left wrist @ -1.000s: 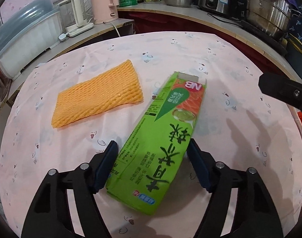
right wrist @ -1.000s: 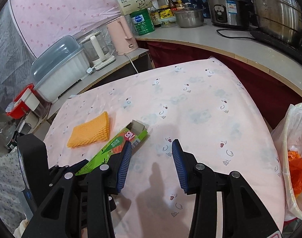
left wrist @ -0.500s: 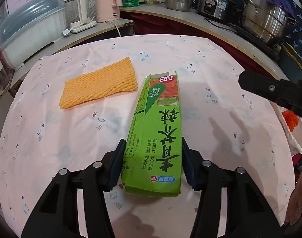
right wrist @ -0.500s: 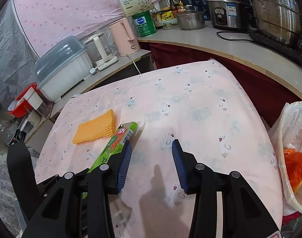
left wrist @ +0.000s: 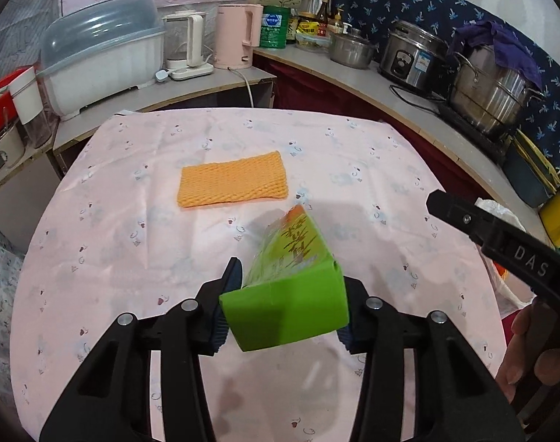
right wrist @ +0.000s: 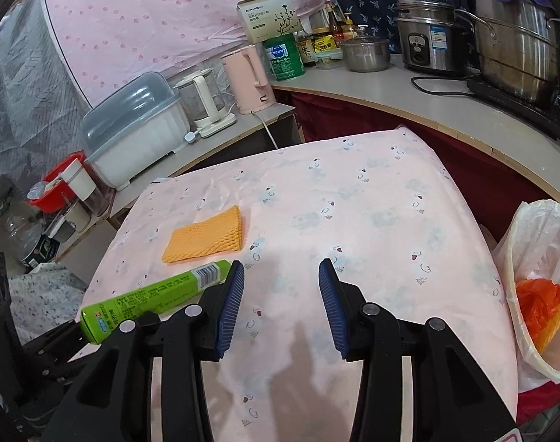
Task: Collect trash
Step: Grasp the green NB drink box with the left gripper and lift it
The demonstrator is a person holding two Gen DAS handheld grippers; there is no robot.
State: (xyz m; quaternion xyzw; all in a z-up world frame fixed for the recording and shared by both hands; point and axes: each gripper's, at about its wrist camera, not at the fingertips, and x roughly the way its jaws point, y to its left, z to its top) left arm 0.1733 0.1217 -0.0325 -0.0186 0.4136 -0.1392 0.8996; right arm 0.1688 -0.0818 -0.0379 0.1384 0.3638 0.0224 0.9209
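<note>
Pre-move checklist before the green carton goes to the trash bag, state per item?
1. Left tool clamped on the green carton: ok; its jaws have just been closing and the pads sit on both sides of it.
2. Carton clear of the tablecloth: ok, it is tilted up in the air.
3. Right tool free: ok, open, nothing between its pads.
4. Trash bag open and in view: ok, at the table's right edge, orange waste already inside.
5. Orange foam net still to collect: not ok, it lies flat on the cloth.
6. Grip firm enough for the carry: cannot tell.
</note>
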